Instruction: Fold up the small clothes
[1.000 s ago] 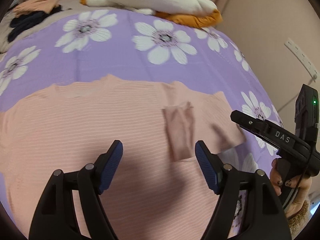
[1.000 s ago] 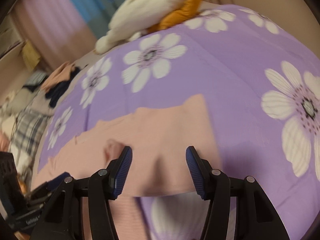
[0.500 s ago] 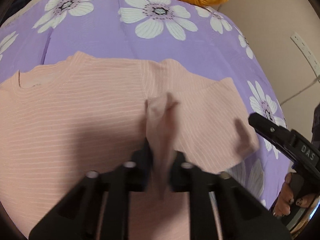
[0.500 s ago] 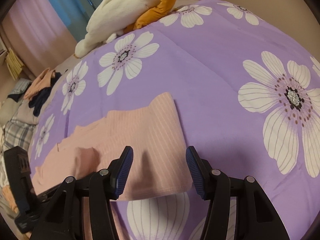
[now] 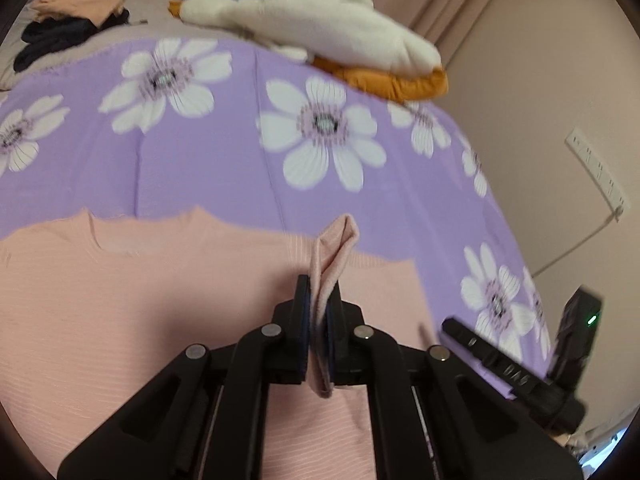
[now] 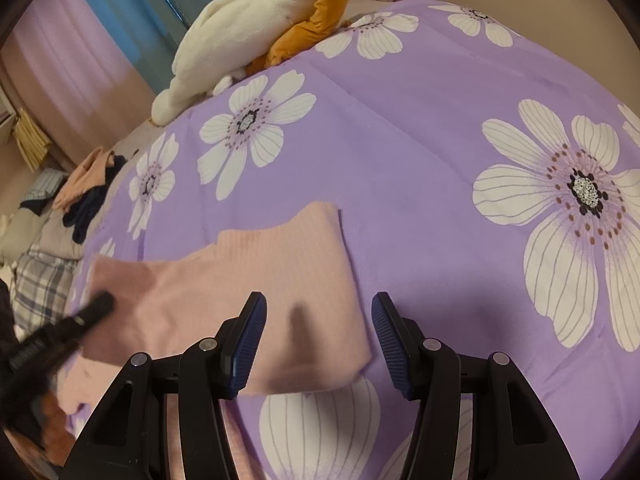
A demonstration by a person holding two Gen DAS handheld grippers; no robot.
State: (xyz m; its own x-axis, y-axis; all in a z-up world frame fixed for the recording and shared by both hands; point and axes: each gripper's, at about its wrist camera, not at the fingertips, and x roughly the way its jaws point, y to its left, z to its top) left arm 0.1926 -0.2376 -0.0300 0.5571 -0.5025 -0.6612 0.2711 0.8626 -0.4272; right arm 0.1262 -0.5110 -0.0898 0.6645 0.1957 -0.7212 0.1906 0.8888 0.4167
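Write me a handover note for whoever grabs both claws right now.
Left claw: shut on a small pink cloth piece, lifted over the pink shirt.
Right claw: open, hovering above the shirt's sleeve, holding nothing.
Shirt lies flat, neckline away, on the purple floral bedspread.
Done: small piece picked up. Left: every fold of the shirt.

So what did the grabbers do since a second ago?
The left gripper was open above the pink shirt. It dropped, shut on the small pink cloth lying on the shirt, and has lifted it, so the cloth now stands up between its pads. The right gripper stayed open over the shirt's sleeve. The shirt is still flat on the purple flowered bedspread.
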